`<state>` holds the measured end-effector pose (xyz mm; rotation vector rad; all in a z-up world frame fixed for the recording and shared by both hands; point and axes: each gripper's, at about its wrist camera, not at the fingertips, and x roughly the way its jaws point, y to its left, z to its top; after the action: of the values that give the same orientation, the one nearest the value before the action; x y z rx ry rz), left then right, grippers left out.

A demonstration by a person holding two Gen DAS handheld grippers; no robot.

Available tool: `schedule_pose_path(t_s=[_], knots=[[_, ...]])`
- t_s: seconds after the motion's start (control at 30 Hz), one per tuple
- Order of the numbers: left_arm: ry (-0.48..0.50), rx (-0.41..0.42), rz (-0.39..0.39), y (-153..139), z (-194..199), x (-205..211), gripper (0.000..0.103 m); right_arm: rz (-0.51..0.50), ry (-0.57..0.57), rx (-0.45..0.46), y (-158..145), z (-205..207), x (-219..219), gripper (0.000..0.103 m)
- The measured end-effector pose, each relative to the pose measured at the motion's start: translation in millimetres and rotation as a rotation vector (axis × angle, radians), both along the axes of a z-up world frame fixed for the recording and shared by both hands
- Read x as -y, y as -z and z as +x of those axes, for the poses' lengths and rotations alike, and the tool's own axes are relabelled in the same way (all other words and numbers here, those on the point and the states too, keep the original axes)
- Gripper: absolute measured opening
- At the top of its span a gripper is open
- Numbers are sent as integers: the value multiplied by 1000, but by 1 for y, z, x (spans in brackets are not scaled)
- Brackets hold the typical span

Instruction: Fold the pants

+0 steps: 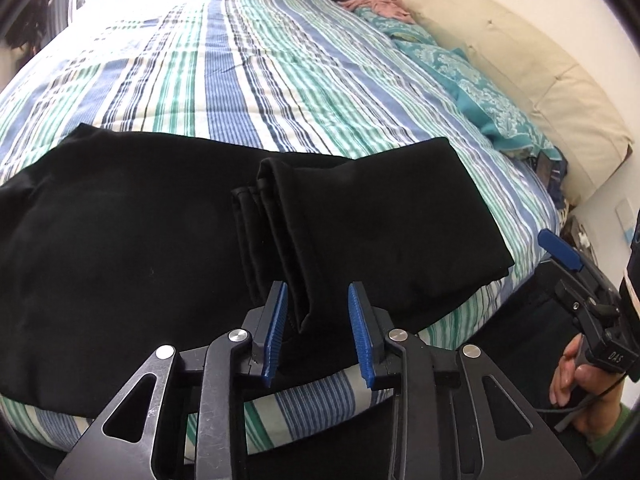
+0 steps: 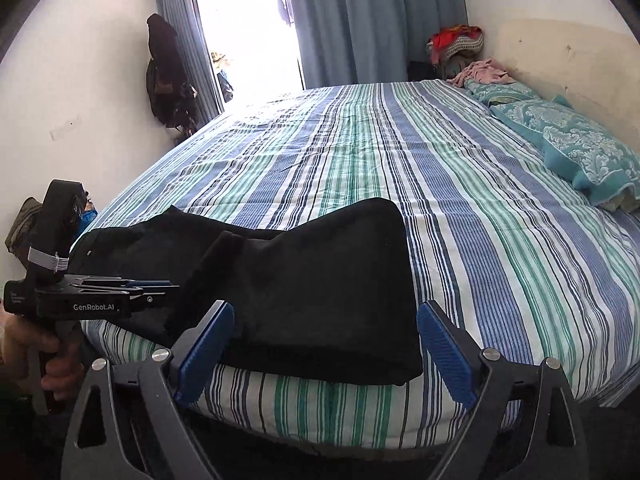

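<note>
Black pants point(image 1: 160, 220) lie folded at the near edge of the bed point(image 1: 280, 80), on its striped cover; the leg hems point(image 1: 280, 232) are doubled back on top. Left gripper point(image 1: 318, 336): jaws partly apart, hem corner between the blue pads point(image 1: 276, 336), no visible pinch. Right gripper point(image 2: 326, 350): jaws wide apart, empty, near the fold. Left gripper body reads "GenRobot.AI". Teal pillows point(image 2: 580, 140) lie by the headboard point(image 2: 560, 56).
</note>
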<state>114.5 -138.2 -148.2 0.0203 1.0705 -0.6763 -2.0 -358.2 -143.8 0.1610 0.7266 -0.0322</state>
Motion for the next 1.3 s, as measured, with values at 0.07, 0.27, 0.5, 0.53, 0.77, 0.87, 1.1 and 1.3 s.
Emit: schedule_pose_path(t_s=[0.07,0.27,0.5,0.53,0.77,0.87,1.1,1.3], knots=[[11,3,23,2,-1,6,31,7,2,6,1,2,1,93],[30,15,100,12,-2,20,9,21,18,29,-1,1,5,93],[-10,101,35,-28,-16,-17,8,-32,79,116,-16,-11,10,93],[-16,83,51,-22,-15,-20,8,-27,85,117,-16,-11,12,93],[-8,31,148,10,-14,-15,15,18,84,73,-7,0,17,93],[-62,70,102,-8,-17,-28,55,2,69,86,-9,-1,11,93],[-89,-105,34,10,28,-27,80,11,49,65,-2,2,11,93],[-170,-163,100,33,47,-19,12,6,47,76,-5,1,10,93]])
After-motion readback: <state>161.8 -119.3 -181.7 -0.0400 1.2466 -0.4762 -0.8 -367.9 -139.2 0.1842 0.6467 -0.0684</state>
